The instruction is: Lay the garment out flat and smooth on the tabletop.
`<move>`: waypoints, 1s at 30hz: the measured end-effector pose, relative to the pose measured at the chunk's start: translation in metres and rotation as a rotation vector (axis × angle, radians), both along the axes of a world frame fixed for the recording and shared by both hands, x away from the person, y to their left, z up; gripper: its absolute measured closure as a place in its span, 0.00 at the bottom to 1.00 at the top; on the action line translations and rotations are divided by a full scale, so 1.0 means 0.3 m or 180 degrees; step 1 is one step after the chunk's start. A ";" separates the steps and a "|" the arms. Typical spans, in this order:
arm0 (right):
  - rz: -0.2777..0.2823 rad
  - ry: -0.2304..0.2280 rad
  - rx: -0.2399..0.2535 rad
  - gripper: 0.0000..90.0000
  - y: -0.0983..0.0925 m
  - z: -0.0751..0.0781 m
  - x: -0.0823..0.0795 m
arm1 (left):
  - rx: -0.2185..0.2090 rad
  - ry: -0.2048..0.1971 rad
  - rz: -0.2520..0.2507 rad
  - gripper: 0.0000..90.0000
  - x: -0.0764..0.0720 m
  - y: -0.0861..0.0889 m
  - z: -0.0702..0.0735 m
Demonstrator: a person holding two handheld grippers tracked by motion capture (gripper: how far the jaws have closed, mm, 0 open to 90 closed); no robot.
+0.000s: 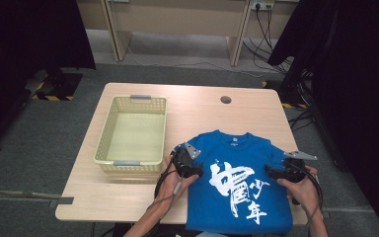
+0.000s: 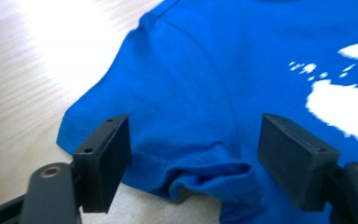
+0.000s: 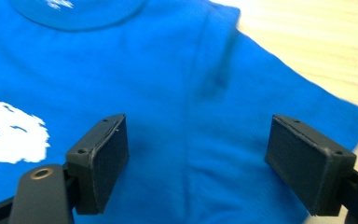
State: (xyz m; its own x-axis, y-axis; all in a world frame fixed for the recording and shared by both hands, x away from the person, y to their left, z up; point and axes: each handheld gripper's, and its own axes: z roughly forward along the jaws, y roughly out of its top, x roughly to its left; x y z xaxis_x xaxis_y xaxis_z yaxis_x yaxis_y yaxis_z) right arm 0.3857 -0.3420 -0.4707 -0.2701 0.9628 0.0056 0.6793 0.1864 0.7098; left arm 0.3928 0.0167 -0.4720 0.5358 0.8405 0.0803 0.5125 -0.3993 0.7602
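My left gripper (image 1: pixel 191 168) sits over the left sleeve of the blue T-shirt (image 1: pixel 237 185), which lies flat, print side up, on the wooden table (image 1: pixel 128 195). In the left gripper view, my jaws stand wide apart with nothing pressed between the pads. The sleeve (image 2: pixel 168 140) lies below and between my fingers (image 2: pixel 105 158); its hem runs from just ahead of one finger across toward the other. A small fold of sleeve fabric bunches up on the table between the two fingers, nearer to me than the rest of the sleeve. The white print (image 2: pixel 345 102) lies beyond the far finger.

My right gripper (image 1: pixel 276 174) sits over the right sleeve of the shirt. In the right gripper view, my jaws are likewise spread wide and grip nothing. Smooth blue fabric lies under and between the fingers (image 3: pixel 100 161). The collar (image 3: pixel 74 11) is ahead of them, well apart. The sleeve edge and bare table lie just outside the one finger; the print lies outside the other.

A yellow-green basket (image 1: pixel 103 143) stands on the table beyond my left gripper, apart from the shirt.
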 end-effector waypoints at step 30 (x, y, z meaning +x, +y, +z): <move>0.0563 -0.0071 0.0025 0.23 0.147 0.003 -0.138 | -0.0155 0.0115 -0.0323 0.20 -0.178 0.107 -0.029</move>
